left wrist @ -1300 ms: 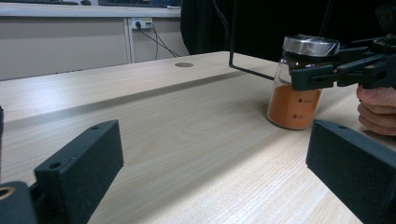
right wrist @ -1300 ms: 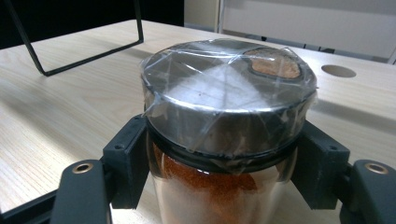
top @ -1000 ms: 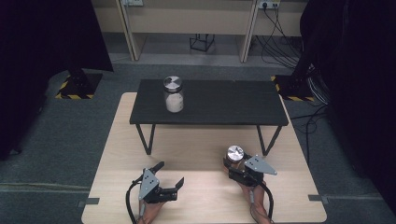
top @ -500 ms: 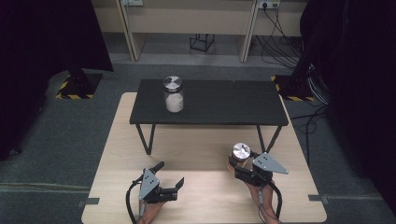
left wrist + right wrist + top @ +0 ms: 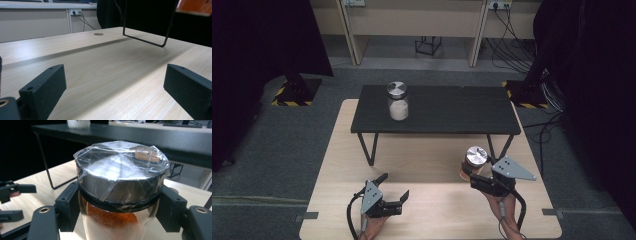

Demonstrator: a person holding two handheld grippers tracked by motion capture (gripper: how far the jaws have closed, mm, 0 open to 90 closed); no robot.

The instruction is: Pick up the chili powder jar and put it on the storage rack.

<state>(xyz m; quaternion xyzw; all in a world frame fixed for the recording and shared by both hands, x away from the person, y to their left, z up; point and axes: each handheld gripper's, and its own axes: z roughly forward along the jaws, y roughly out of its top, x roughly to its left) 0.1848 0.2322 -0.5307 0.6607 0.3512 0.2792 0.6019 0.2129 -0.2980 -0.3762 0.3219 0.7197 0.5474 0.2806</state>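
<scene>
A glass jar with white powder and a silver lid stands near the left end of the low black shelf at the back edge of the light wooden table.

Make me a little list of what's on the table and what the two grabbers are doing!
table: light wooden table
shelf: low black shelf on thin metal legs, standing on the table
on the shelf: jar of white powder, upright, silver lid
right gripper: jaws shut on the jar of orange powder, just under its silver lid, which is covered in clear wrap; jar is off the table
left gripper: jaws open, nothing between them, low over the table
</scene>
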